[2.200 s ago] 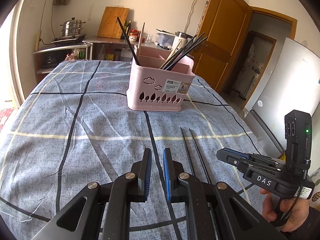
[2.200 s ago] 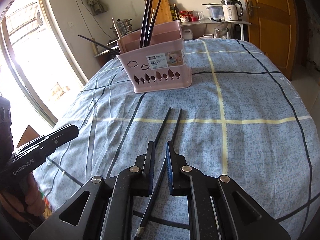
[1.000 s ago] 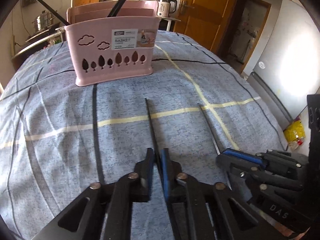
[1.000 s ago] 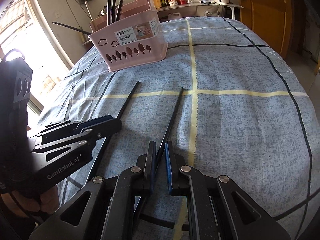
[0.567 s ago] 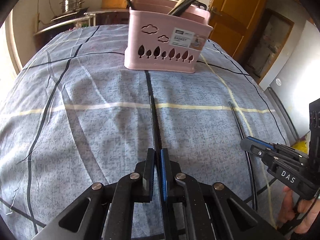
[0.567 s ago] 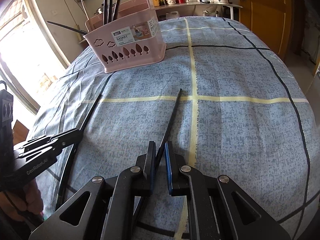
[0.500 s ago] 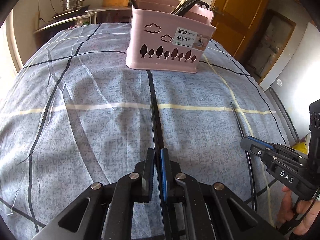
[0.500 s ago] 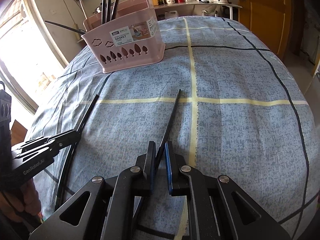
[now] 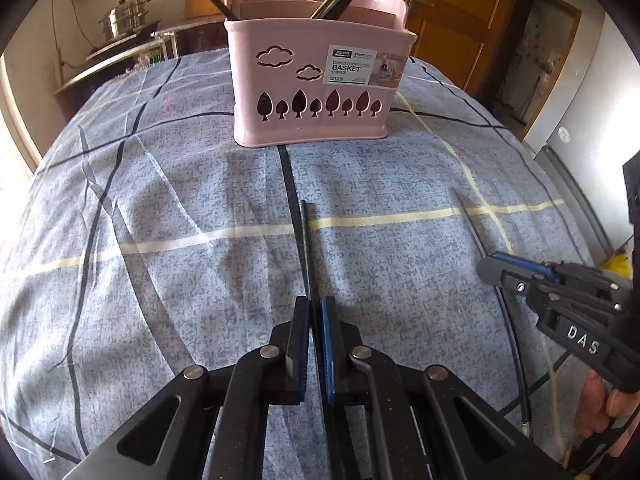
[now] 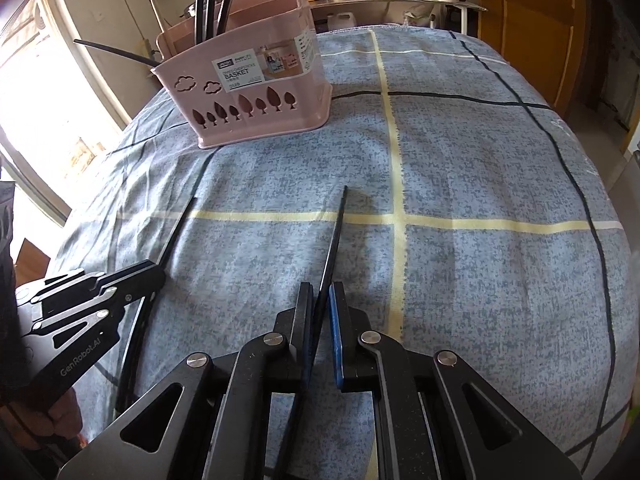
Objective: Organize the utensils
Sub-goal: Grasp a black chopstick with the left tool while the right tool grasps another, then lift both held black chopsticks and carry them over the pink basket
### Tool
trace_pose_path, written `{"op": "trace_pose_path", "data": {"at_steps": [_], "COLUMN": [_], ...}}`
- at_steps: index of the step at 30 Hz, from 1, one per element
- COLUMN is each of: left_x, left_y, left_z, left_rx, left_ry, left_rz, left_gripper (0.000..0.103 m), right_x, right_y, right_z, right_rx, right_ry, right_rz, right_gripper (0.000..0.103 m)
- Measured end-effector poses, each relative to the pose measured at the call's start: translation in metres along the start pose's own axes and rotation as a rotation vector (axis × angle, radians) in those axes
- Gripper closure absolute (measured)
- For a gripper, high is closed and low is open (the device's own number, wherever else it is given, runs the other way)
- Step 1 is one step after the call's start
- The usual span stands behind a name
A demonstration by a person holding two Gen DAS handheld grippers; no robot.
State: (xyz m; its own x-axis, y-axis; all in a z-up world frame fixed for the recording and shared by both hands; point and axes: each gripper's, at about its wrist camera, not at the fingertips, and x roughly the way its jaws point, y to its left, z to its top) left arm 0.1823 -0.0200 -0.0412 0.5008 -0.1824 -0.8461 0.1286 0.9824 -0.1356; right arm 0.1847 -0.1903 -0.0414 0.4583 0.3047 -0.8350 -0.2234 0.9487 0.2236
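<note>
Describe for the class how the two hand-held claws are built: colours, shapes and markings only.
Both are black, angular frames with triangular cut-outs and round silver pivot bolts. The left claw has two flat fingers, one with a ribbed black pad, one with a blue pad; its side reads "GenRobot.AI" in white. The right claw is built alike, blue pad included, and bears "DAS" in white letters. No cables or sleeves are visible.

Only the pink basket point(image 9: 316, 92) interrupts the bare tablecloth point(image 9: 160, 280) ahead.

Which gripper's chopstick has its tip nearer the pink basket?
The left gripper holds that chopstick; its tip points straight at the pink basket. The right gripper's chopstick ends farther off, beside the yellow stripe.
</note>
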Motion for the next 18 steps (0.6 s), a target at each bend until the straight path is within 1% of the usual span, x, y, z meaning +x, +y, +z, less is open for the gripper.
{"op": "trace_pose_path", "data": {"at_steps": [6, 11, 18], "left_x": [-0.023, -0.049, -0.090], "left_y": [0.007, 0.008, 0.005], "left_z": [0.013, 0.031, 0.057], "left_rx": [-0.026, -0.016, 0.009], "left_ry": [-0.079, -0.154, -0.256], "left_rz": [-0.028, -0.042, -0.064], "left_gripper": [0.098, 0.098, 0.098], "right_x": [-0.018, -0.039, -0.075], "right_y": [0.006, 0.010, 0.015], "right_z": [0.007, 0.020, 0.046], "right_rx": [-0.007, -0.015, -0.035], "right_ry": [-0.062, -0.122, -0.231], "right_rz": [0.046, 0.069, 0.091], "right_gripper": [0.098, 0.098, 0.098]}}
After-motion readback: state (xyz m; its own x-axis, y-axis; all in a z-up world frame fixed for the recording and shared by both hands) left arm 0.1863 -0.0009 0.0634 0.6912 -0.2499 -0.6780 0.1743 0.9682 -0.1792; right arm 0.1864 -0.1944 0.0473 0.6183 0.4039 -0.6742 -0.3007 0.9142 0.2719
